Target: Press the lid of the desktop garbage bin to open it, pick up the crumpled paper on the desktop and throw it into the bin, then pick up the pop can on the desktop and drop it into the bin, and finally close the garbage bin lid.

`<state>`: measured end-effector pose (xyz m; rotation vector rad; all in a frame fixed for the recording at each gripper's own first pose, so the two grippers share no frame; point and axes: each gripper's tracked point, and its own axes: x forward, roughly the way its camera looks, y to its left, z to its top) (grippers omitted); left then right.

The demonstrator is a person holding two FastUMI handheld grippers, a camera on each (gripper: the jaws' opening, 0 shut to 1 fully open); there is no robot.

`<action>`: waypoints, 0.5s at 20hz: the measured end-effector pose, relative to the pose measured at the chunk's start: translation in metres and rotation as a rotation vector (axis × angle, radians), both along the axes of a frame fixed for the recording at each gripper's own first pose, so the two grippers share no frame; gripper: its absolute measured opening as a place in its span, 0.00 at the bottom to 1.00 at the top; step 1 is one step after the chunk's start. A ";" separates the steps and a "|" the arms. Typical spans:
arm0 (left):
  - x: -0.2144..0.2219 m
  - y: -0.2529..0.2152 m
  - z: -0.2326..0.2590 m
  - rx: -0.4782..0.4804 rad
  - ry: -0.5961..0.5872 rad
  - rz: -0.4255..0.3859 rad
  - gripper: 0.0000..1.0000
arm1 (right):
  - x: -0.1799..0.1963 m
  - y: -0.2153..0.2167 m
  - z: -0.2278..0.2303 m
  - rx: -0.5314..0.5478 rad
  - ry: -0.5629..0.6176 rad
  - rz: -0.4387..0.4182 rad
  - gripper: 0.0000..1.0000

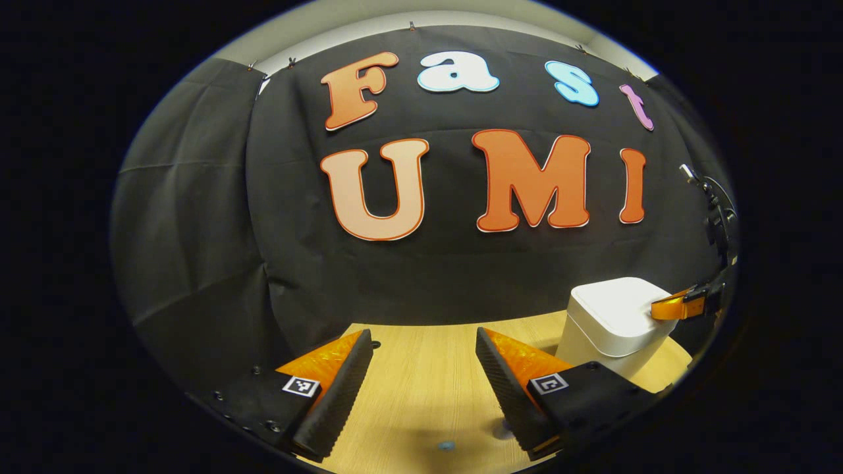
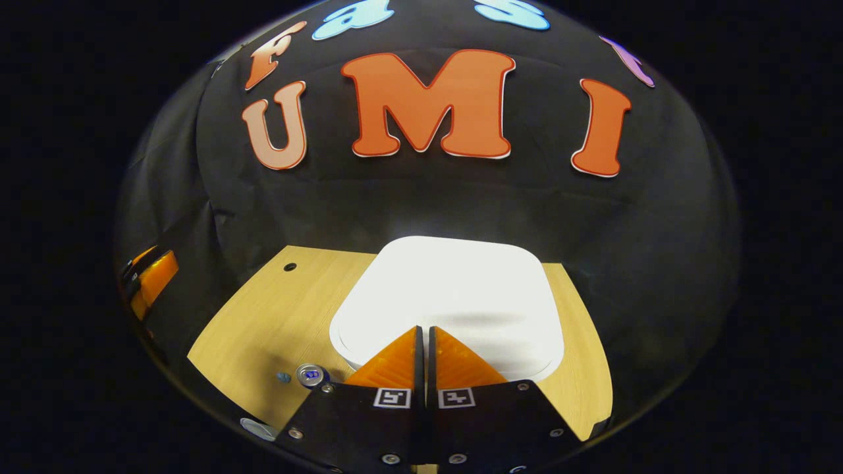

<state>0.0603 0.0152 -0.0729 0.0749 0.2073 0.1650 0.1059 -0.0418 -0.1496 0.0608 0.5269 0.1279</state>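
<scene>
The white desktop bin (image 2: 454, 296) stands on the wooden table with its lid down. My right gripper (image 2: 423, 330) is shut with nothing between its fingers, its tips over the near edge of the lid. In the left gripper view the same bin (image 1: 612, 319) stands at the right, and the right gripper (image 1: 662, 309) rests at the lid's right side. My left gripper (image 1: 425, 345) hovers open above the table, left of the bin. The top of the pop can (image 2: 311, 375) shows near the table's front edge, left of my right gripper. I cannot make out the crumpled paper.
The wooden table (image 1: 428, 382) runs back to the black cloth wall. A small hole (image 2: 290, 266) sits in its far left corner. The left gripper (image 2: 150, 282) appears at the far left of the right gripper view. A pale object (image 2: 258, 428) lies at the table's front edge.
</scene>
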 end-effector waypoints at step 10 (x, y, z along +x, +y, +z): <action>-0.012 0.005 -0.033 -0.028 0.094 0.045 1.00 | 0.000 0.022 0.100 0.056 -0.436 0.084 0.01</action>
